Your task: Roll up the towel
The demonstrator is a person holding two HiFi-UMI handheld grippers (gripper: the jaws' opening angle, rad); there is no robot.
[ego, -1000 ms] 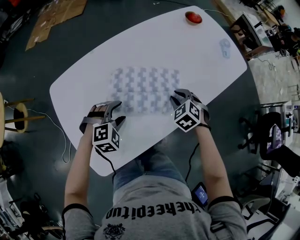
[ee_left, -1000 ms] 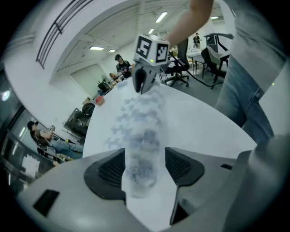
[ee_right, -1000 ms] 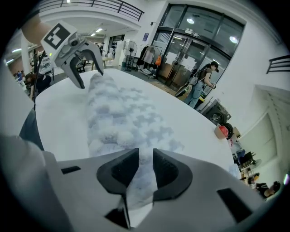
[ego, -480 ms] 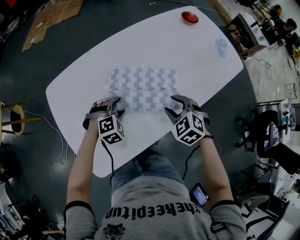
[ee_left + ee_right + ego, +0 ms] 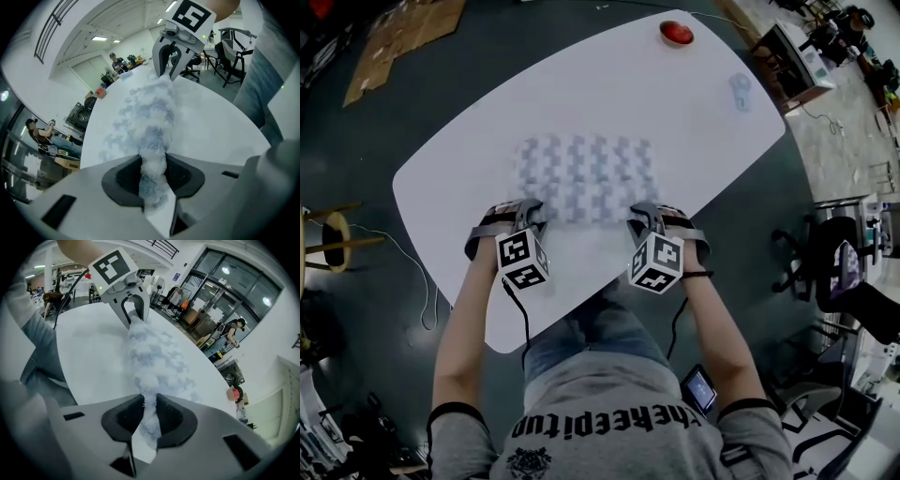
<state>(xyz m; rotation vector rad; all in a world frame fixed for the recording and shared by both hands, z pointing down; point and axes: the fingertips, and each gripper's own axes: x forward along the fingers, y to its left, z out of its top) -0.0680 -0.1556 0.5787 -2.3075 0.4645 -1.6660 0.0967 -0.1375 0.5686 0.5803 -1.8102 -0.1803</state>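
A pale blue-and-white checked towel [image 5: 586, 178] lies flat on the white oval table [image 5: 694, 131]. My left gripper [image 5: 531, 216] is at the towel's near left corner and my right gripper [image 5: 639, 221] at its near right corner. Both sets of jaws have just been closing. In the left gripper view the towel's near edge [image 5: 152, 140] is bunched and pinched between the jaws of the left gripper [image 5: 153, 163], with the right gripper [image 5: 171, 70] at the far end. In the right gripper view the right gripper [image 5: 150, 408] pinches the towel [image 5: 150, 366] the same way.
A red round object [image 5: 677, 33] sits at the table's far end and a small pale bluish item [image 5: 741, 92] near its right edge. A wooden stool [image 5: 337, 234] stands on the floor at left, cardboard [image 5: 403, 28] at far left, office chairs at right.
My right gripper has moved left onto the towel's near right corner and rolled. Both grippers' jaws have closed on the towel's near edge. The left hand has hardly moved.
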